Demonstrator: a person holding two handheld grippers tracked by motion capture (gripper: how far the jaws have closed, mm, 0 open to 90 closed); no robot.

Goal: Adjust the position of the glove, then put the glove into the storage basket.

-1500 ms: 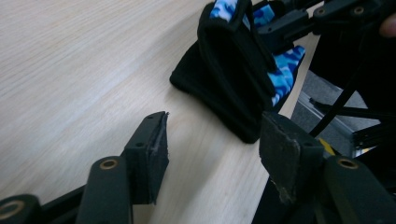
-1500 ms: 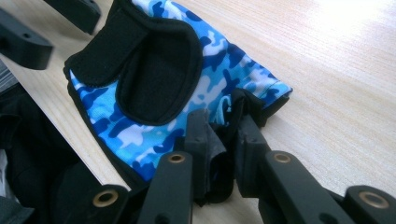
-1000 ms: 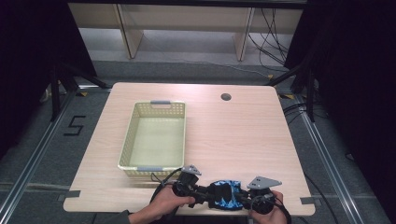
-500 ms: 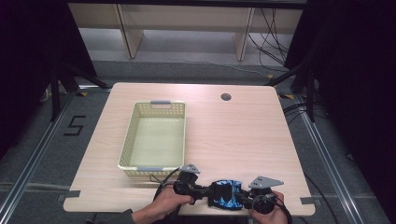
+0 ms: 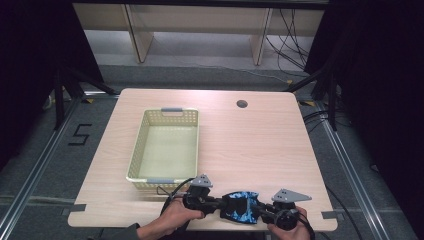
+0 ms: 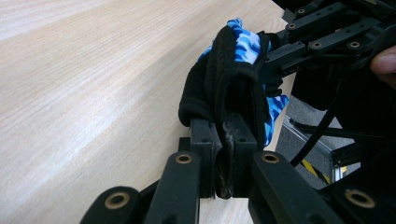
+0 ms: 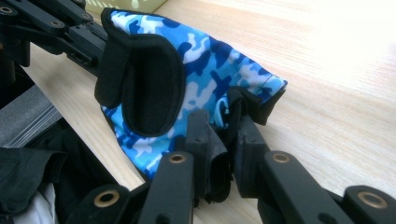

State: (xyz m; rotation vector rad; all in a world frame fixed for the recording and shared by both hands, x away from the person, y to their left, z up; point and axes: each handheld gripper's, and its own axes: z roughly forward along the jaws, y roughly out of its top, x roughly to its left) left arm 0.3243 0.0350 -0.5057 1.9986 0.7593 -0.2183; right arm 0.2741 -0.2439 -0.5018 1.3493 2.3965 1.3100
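A blue camouflage glove [image 5: 241, 206] with black trim hangs between my two grippers at the table's near edge. My left gripper [image 5: 220, 202] comes in from the left and is shut on the glove's black cuff [image 6: 233, 70], its jaws [image 6: 224, 135] pressed together on the fabric. From the right, my right gripper [image 5: 260, 212] is shut on the glove's other end [image 7: 210, 65], with a black edge pinched between its jaws [image 7: 224, 126]. Each gripper view shows the other gripper across the glove: the right gripper [image 6: 322, 37] and the left gripper [image 7: 70, 32].
A pale yellow plastic basket [image 5: 137, 150] stands on the wooden table [image 5: 260, 145] just beyond my left hand. A round cable hole [image 5: 242, 104] sits near the far edge. Black curtains and floor rails flank the table.
My left hand has edged slightly to the left. The glove stays between the two grippers, and the right hand has kept still.
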